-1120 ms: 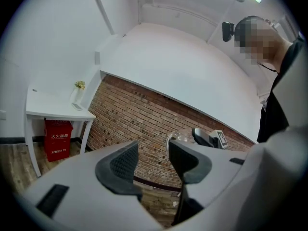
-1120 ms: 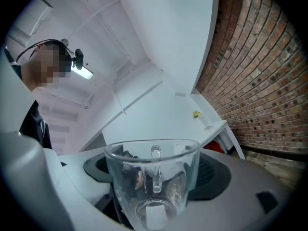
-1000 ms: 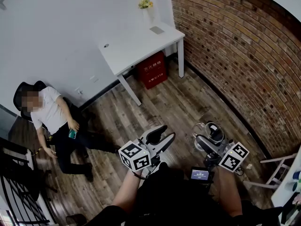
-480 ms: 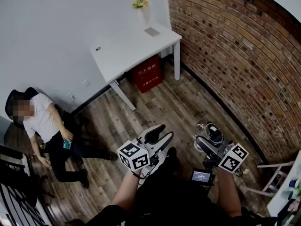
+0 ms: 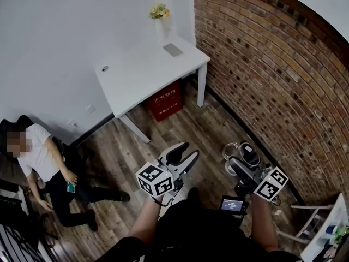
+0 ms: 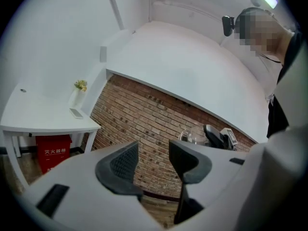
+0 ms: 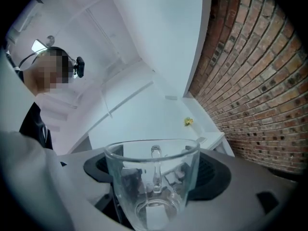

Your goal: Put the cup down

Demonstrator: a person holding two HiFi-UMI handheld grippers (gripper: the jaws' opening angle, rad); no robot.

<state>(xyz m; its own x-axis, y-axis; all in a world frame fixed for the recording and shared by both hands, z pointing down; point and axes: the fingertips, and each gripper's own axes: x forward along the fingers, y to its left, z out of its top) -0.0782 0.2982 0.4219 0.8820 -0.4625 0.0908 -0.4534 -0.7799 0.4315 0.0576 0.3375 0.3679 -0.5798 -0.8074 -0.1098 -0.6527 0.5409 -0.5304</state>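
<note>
A clear glass cup (image 7: 153, 182) with a handle sits between the dark pads of my right gripper (image 7: 154, 170), which is shut on it. In the head view the cup (image 5: 233, 149) shows at the tip of the right gripper (image 5: 240, 158), held above the wooden floor near the brick wall. My left gripper (image 5: 188, 152) is beside it to the left, open, with nothing between its jaws (image 6: 153, 160). From the left gripper view the cup (image 6: 191, 135) appears off to the right. A white table (image 5: 142, 75) stands ahead against the white wall.
On the table are a vase of yellow flowers (image 5: 159, 16) and a small flat item (image 5: 173, 49); a red box (image 5: 164, 100) sits underneath. A person (image 5: 38, 157) sits on the floor at the left. The brick wall (image 5: 272, 81) runs along the right.
The table, the red box and the seated person have slid left and down in the head view. Both grippers keep their places in the picture; the cup stays gripped.
</note>
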